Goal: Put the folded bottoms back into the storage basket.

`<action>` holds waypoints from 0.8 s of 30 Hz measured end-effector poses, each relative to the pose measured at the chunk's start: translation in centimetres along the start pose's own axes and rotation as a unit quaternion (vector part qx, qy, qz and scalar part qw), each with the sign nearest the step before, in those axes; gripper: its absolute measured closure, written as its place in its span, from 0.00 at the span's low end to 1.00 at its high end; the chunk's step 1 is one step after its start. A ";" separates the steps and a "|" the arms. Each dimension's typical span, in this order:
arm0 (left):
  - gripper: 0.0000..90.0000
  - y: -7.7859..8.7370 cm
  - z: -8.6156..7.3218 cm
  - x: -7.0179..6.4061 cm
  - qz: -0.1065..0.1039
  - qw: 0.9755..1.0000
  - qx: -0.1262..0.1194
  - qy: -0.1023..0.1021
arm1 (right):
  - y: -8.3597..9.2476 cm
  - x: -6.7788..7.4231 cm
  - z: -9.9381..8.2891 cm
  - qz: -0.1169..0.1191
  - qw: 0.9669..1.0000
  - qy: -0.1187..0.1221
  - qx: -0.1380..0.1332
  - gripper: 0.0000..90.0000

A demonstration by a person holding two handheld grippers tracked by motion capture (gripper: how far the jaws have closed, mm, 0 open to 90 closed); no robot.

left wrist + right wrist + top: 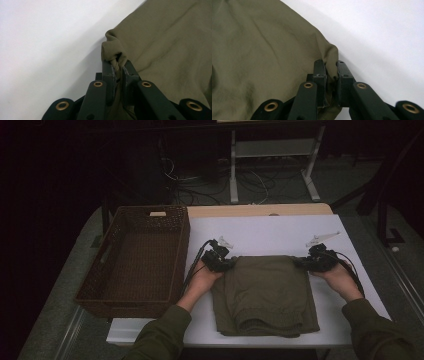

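Note:
An olive-green folded garment [264, 292] lies on the white table [280, 232], its far edge held at both corners. My left gripper [231, 264] is shut on the far left corner; in the left gripper view a bunched fold of the cloth [113, 48] pokes out between the jaws of my left gripper [119, 65]. My right gripper [301, 262] is shut on the far right corner, and the right gripper view has the cloth's edge [329, 53] pinched between the jaws of that gripper [331, 65]. The near end of the garment rests folded by the table's front edge.
A dark brown wicker basket [112, 290] stands at the left of the table, beside my left hand. White tabletop lies beyond the garment and to its right. Table legs and cables stand on the floor behind.

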State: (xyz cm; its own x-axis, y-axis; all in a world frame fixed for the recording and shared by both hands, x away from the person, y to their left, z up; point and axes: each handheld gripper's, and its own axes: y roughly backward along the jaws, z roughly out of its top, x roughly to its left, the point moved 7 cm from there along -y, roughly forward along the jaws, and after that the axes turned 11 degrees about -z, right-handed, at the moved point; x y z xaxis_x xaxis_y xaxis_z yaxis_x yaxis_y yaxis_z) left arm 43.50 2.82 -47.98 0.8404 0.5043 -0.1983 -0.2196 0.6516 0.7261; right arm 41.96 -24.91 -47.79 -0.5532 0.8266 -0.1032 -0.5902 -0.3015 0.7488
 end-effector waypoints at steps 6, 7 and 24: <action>0.91 -0.4 -0.2 0.7 0.008 1.000 0.004 0.008 | -1.3 -0.6 0.9 -0.002 1.000 -0.005 -0.003 0.88; 0.91 -0.4 -0.2 0.7 0.007 1.000 0.004 0.009 | -1.4 -0.6 0.9 -0.002 1.000 -0.005 -0.002 0.88; 0.91 -0.9 -0.8 0.8 0.007 1.000 0.001 0.012 | 2.5 -0.4 0.4 0.012 0.997 -0.057 -0.048 0.42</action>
State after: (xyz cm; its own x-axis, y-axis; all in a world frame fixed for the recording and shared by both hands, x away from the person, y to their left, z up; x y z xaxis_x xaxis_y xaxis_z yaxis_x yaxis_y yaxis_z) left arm 43.95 3.06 -49.29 0.8258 0.5260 -0.2037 -0.2295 0.6431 0.7306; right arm 40.91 -25.80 -45.60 -0.5004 0.8657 -0.0070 -0.6349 -0.3615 0.6828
